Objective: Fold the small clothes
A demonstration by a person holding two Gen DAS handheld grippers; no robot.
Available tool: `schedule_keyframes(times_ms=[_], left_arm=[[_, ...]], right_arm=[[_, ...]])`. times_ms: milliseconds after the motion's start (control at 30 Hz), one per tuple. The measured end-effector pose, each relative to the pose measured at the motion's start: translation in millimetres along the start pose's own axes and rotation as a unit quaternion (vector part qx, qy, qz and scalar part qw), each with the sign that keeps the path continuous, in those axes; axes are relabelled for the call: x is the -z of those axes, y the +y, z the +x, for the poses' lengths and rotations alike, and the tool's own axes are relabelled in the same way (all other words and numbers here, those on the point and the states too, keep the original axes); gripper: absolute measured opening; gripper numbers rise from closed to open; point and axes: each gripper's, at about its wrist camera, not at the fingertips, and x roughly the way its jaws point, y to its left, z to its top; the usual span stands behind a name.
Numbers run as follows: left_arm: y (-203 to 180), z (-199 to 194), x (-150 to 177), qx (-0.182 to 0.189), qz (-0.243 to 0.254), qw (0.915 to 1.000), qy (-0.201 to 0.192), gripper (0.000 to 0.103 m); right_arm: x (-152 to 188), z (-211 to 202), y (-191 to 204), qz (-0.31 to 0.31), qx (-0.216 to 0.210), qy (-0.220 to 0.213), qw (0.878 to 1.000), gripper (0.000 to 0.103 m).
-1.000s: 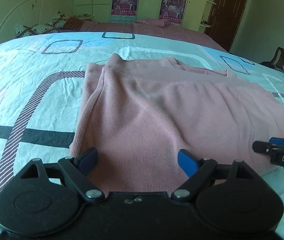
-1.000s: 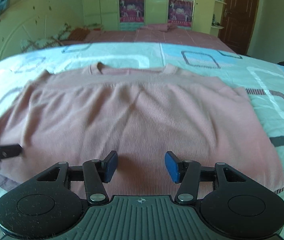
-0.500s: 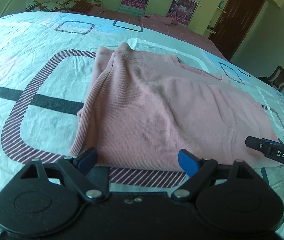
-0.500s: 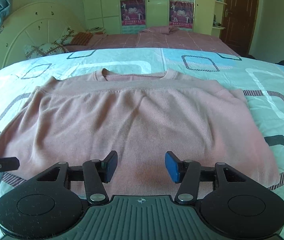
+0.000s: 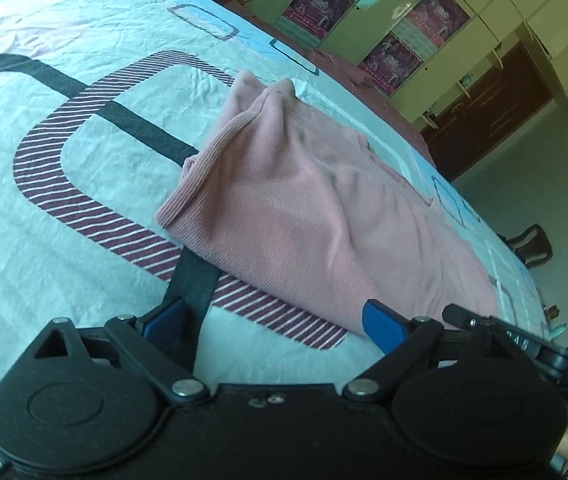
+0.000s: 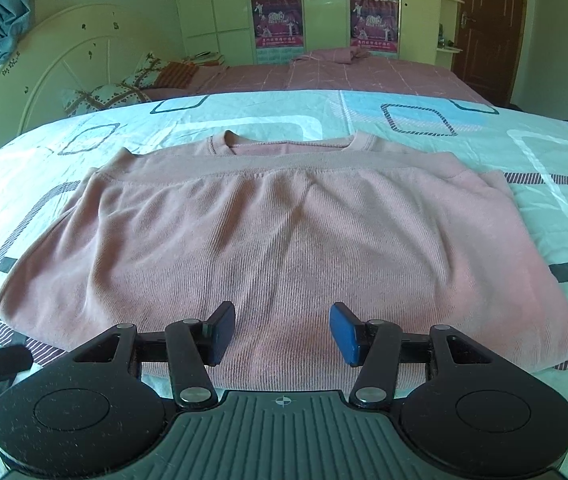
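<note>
A pink knit sweater [image 6: 284, 240], folded hem-to-collar, is spread on the patterned bedsheet [image 6: 524, 152], long axis crosswise. The right gripper [image 6: 281, 330], jaws apart, is centred at its near fold; the left gripper [image 5: 273, 320], also empty and open, is set off its left end.

Daylit room, bright but w/ greenish cast. Glare on glossy pale-green wardrobe doors [image 6: 324, 4]. Strong fisheye bending at edges, dark vignette in corners. Left wrist view tilted, softly blurred; right wrist view sharper. Soft shadows in folded pink ribbed knit sweater [image 6: 284, 248].
</note>
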Motion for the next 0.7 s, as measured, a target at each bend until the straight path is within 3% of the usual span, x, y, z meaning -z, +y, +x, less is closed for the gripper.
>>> schedule_keyframes(times_ms=[133,300,533,667,700], left_arm=[[11,24,-17,0.055,-0.063,0.9961,-0.025,0.093],[10,53,-36,0.082,-0.074,0.9916,-0.068,0.092],[13,82,-50,0.096,-0.104,0.9868,-0.079,0.047],[23,89,-51,0.090,-0.133,0.9843,-0.073,0.012],[25,89,-51,0.091,-0.140,0.9835,-0.071,0.012]], right_arm=[[-9,7,0,0.006,0.004,-0.009,1.000,0.052],[-29,21,-1,0.008,0.023,-0.028,0.999,0.052],[-41,43,-1,0.001,0.044,-0.022,0.999,0.052],[-35,62,0,-0.007,0.052,0.003,0.999,0.052],[-31,68,1,-0.017,0.055,0.009,0.998,0.052]])
